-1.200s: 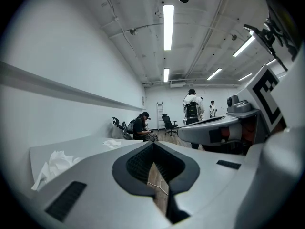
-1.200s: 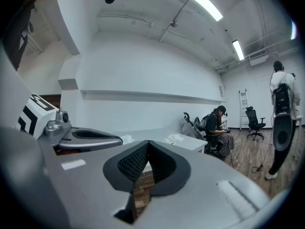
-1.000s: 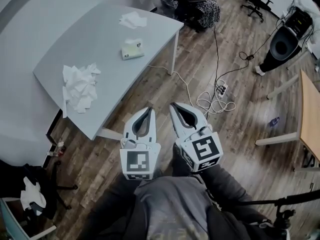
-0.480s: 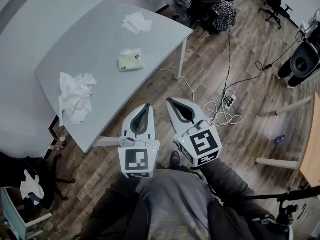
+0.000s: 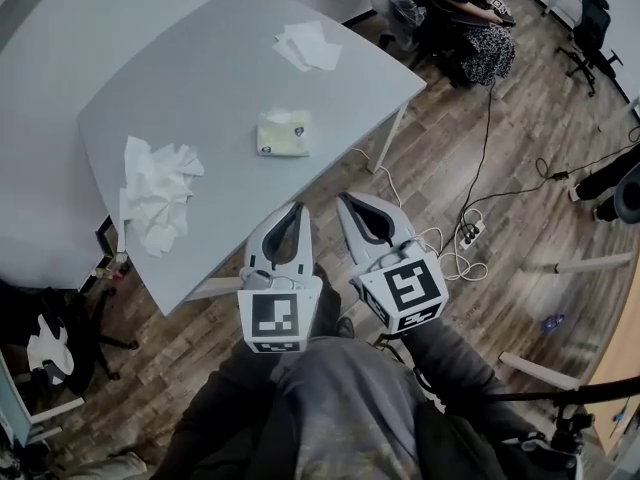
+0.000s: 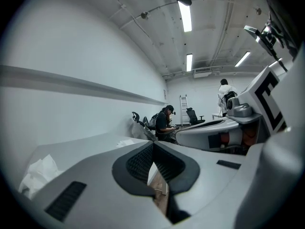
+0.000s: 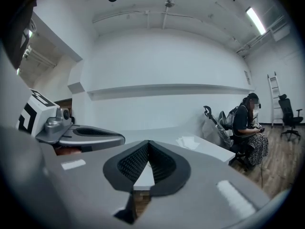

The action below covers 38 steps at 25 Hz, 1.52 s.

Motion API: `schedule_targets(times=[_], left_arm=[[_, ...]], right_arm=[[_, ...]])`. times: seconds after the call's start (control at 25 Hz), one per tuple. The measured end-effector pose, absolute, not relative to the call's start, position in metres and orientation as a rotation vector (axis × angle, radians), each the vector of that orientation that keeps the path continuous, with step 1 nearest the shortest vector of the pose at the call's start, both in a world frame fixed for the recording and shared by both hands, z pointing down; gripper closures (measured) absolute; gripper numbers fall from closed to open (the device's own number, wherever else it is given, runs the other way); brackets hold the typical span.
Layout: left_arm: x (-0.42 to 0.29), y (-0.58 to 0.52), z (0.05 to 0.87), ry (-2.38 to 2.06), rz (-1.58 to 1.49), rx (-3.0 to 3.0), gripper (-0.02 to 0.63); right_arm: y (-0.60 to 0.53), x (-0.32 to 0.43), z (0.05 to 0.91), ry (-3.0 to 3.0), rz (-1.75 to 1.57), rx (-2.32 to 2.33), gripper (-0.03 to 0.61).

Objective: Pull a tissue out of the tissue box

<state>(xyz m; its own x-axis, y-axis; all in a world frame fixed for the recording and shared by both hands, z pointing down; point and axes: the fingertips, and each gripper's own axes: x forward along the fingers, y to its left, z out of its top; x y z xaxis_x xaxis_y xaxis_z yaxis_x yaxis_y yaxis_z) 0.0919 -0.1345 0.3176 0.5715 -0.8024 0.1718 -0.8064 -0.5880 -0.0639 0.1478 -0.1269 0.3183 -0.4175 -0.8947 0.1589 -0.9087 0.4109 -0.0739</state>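
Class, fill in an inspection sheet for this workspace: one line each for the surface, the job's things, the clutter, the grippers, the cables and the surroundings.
Surface: grey table on a wooden floor.
Job's things: tissue box near the table's middle, a tissue showing at its top.
Clutter: crumpled tissues heaped near the table's left edge; flat tissues at its far side.
Grippers: left gripper and right gripper both shut, empty, held near the table's front edge.
Cables: power strip with loose cords on the floor, right of the table.
Surroundings: seated person beyond the table; office chair further right.
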Motion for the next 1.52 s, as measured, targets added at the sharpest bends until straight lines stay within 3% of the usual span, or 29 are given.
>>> schedule_targets(times=[0.56,1.2,1.52], left_arm=[[0.08,-0.297,0.356,-1.406,0.314,2.667,0.614],[0.051,-0.368,0.388,-1.562,0.323,2.504,0.614],[0.041,-0.403,0.427,-1.612,0.424,2.381,0.614]], right_arm=[[-0.3,0.119,0.347,-2.568,0.248,1.484,0.575],[-0.373,0.094,0.386,-2.606,0.293,1.267,0.575],[-0.401,0.072,0.446,-2.526,0.212,1.006,0.509]])
